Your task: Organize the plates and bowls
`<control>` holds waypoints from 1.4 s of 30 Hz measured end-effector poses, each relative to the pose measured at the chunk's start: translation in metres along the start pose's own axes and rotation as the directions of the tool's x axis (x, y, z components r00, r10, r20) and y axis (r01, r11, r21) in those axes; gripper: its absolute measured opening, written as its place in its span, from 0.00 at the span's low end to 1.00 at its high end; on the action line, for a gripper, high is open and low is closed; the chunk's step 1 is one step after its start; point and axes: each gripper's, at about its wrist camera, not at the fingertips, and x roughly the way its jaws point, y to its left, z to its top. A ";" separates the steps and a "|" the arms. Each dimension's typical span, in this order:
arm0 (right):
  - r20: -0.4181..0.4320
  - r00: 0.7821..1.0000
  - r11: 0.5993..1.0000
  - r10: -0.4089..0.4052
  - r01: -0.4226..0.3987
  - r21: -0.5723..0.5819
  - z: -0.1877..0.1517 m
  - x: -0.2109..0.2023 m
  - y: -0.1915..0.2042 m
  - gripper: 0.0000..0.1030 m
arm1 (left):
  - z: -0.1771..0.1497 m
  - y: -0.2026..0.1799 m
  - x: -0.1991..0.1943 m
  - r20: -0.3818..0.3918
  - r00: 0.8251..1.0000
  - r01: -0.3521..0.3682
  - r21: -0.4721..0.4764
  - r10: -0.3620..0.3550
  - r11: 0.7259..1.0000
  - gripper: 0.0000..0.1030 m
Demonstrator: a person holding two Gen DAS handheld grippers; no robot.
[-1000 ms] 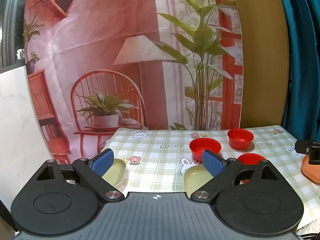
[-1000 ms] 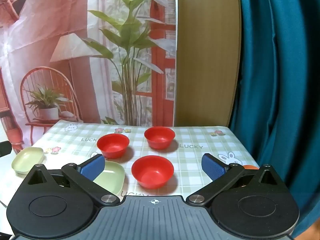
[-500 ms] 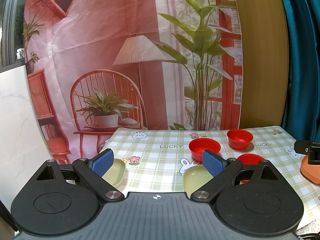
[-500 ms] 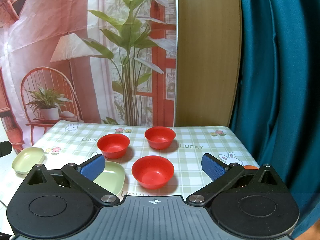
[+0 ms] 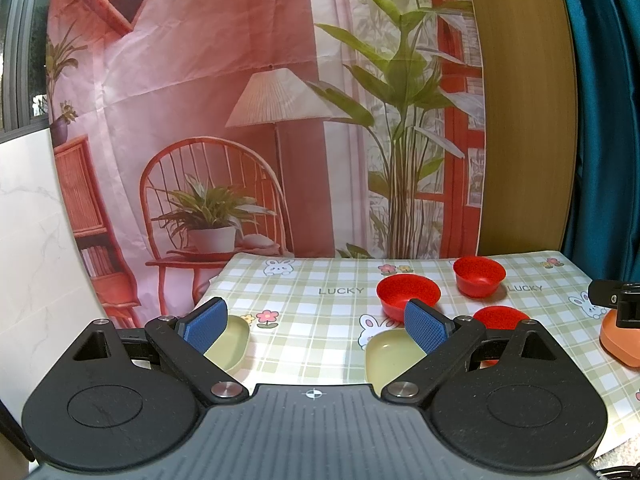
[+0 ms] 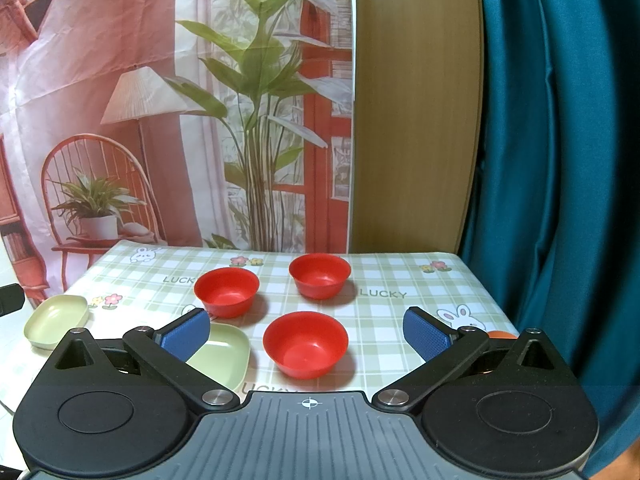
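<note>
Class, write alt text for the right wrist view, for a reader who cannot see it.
Open right tongs hover empty over a checked tablecloth holding three red bowls and two pale green plates. The nearest bowl sits between the blue pads, with one plate beside it on the left. A printed backdrop and teal curtain stand behind.

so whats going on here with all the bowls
A person holds a tool in each hand over a checked tablecloth, and neither has picked anything up yet. The left tool and the right tool are both open and empty. Three red bowls sit apart from each other, with two pale green plates to their left. Nothing is stacked so far.
</note>
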 end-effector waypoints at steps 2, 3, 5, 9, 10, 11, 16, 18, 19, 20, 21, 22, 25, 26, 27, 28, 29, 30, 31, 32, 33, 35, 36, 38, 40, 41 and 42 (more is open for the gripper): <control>0.000 1.000 1.000 0.001 -0.001 0.000 0.000 0.000 0.000 1.00 | 0.000 0.000 0.001 -0.002 1.000 0.000 -0.002 0.000 1.000 0.94; 0.000 1.000 1.000 0.001 -0.001 0.000 0.000 0.000 0.000 1.00 | 0.000 0.000 0.001 -0.003 1.000 0.001 -0.003 -0.001 1.000 0.94; 0.000 1.000 1.000 0.001 -0.001 0.000 0.000 0.000 0.000 1.00 | 0.000 0.000 0.001 -0.004 1.000 0.001 -0.004 -0.001 1.000 0.94; 0.000 1.000 1.000 0.000 0.000 0.000 -0.001 0.000 0.000 1.00 | 0.000 0.001 0.002 -0.009 1.000 0.003 -0.008 -0.003 1.000 0.94; -0.001 1.000 1.000 0.000 0.000 0.001 -0.001 0.000 0.000 1.00 | 0.000 0.000 0.002 -0.009 1.000 0.003 -0.008 -0.003 1.000 0.94; -0.001 1.000 1.000 0.000 0.000 0.001 -0.001 0.000 0.000 1.00 | 0.000 0.000 0.002 -0.010 1.000 0.003 -0.008 -0.003 1.000 0.94; -0.002 1.000 1.000 0.001 -0.001 0.001 -0.002 0.000 -0.001 1.00 | 0.000 0.000 0.003 -0.013 1.000 0.004 -0.009 -0.004 1.000 0.94; -0.002 1.000 1.000 0.001 -0.001 0.001 -0.002 0.001 0.000 1.00 | 0.000 0.000 0.003 -0.015 1.000 0.005 -0.009 -0.005 1.000 0.94; -0.003 1.000 1.000 0.001 -0.001 0.001 -0.002 -0.001 0.000 1.00 | -0.001 0.000 0.003 -0.016 1.000 0.005 -0.010 -0.005 1.000 0.94; -0.003 1.000 1.000 0.001 -0.001 0.001 -0.002 -0.001 0.000 1.00 | 0.000 0.000 0.003 -0.018 1.000 0.006 -0.011 -0.006 1.000 0.94; -0.003 1.000 1.000 0.000 0.000 0.001 -0.002 -0.001 0.000 1.00 | 0.000 0.001 0.004 -0.019 1.000 0.007 -0.011 -0.007 1.000 0.94; -0.003 1.000 1.000 0.001 -0.001 0.002 -0.002 -0.001 0.000 1.00 | 0.000 0.001 0.004 -0.020 1.000 0.007 -0.011 -0.007 1.000 0.94; -0.003 1.000 1.000 0.001 -0.001 0.001 -0.002 0.000 0.000 1.00 | 0.000 0.001 0.004 -0.023 1.000 0.009 -0.013 -0.009 1.000 0.94; -0.003 1.000 1.000 0.001 -0.001 0.001 -0.002 0.000 0.000 1.00 | 0.000 0.001 0.004 -0.023 1.000 0.009 -0.013 -0.009 1.000 0.94; -0.003 1.000 1.000 0.001 -0.001 0.001 -0.002 0.000 0.000 1.00 | 0.000 0.001 0.004 -0.023 1.000 0.009 -0.013 -0.009 1.000 0.94; -0.003 1.000 1.000 0.001 -0.001 0.001 -0.002 0.000 0.000 1.00 | -0.001 0.001 0.004 -0.023 1.000 0.009 -0.013 -0.009 1.000 0.94; -0.003 1.000 1.000 0.001 -0.001 0.001 -0.002 0.000 0.000 1.00 | -0.001 0.001 0.004 -0.023 1.000 0.009 -0.013 -0.009 1.000 0.94; -0.003 1.000 1.000 0.001 -0.001 0.000 -0.003 0.000 0.000 1.00 | -0.001 0.001 0.004 -0.023 1.000 0.008 -0.013 -0.009 1.000 0.94; -0.003 1.000 1.000 0.001 -0.001 0.001 -0.003 0.000 0.000 1.00 | -0.001 0.001 0.004 -0.023 1.000 0.009 -0.013 -0.009 1.000 0.94; -0.003 1.000 1.000 0.002 -0.002 0.000 -0.003 0.000 0.000 1.00 | -0.001 0.001 0.004 -0.023 1.000 0.009 -0.013 -0.009 1.000 0.94; -0.003 1.000 1.000 0.002 -0.002 0.000 -0.003 0.000 0.000 1.00 | -0.001 0.001 0.004 -0.023 1.000 0.009 -0.013 -0.009 1.000 0.94; -0.002 1.000 1.000 0.001 -0.001 -0.001 -0.003 0.000 0.000 1.00 | -0.001 0.001 0.004 -0.023 1.000 0.009 -0.013 -0.009 1.000 0.94; -0.003 1.000 1.000 0.001 -0.001 -0.001 -0.003 0.000 0.000 1.00 | -0.001 0.001 0.004 -0.022 1.000 0.008 -0.013 -0.009 1.000 0.94; -0.004 1.000 1.000 0.001 -0.001 0.001 -0.002 0.000 0.000 1.00 | -0.001 0.001 0.004 -0.023 1.000 0.009 -0.013 -0.009 1.000 0.94; -0.005 1.000 1.000 0.001 -0.001 0.001 -0.002 -0.001 -0.001 1.00 | -0.001 0.001 0.004 -0.024 1.000 0.008 -0.014 -0.009 1.000 0.94; -0.007 1.000 1.000 -0.002 0.002 0.000 -0.001 0.000 0.001 1.00 | -0.002 0.002 0.004 -0.025 1.000 0.009 -0.015 -0.009 1.000 0.94; -0.009 1.000 1.000 -0.005 0.004 -0.005 -0.001 0.000 0.003 1.00 | -0.002 0.002 0.004 -0.026 1.000 0.007 -0.016 -0.008 1.000 0.94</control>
